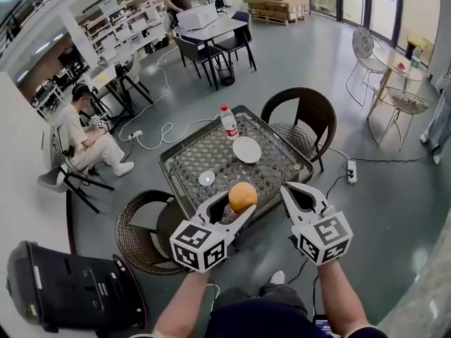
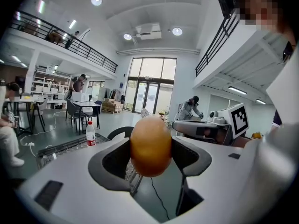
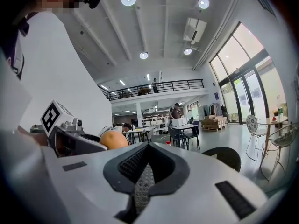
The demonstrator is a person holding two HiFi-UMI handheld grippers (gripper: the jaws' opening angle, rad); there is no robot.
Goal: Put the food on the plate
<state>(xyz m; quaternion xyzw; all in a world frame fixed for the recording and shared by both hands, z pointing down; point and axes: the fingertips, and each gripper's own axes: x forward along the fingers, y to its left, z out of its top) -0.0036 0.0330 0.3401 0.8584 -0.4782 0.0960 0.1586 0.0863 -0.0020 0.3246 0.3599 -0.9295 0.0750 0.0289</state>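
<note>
An orange (image 1: 242, 196) is clamped between the jaws of my left gripper (image 1: 238, 206), held in the air over the near edge of the wicker-topped table (image 1: 190, 162). In the left gripper view the orange (image 2: 150, 146) fills the gap between the two jaws. A white plate (image 1: 246, 149) lies empty on the table's far right part, well beyond the orange. My right gripper (image 1: 297, 193) hangs to the right of the orange, shut with nothing in it; its own view shows the jaws (image 3: 148, 164) meeting, with the orange (image 3: 113, 139) off to the left.
A water bottle with a red cap (image 1: 230, 122) stands at the table's far edge, left of the plate. A small clear cup (image 1: 206, 179) sits near the front left. Dark wicker chairs (image 1: 304, 115) flank the table, and cables run across the floor.
</note>
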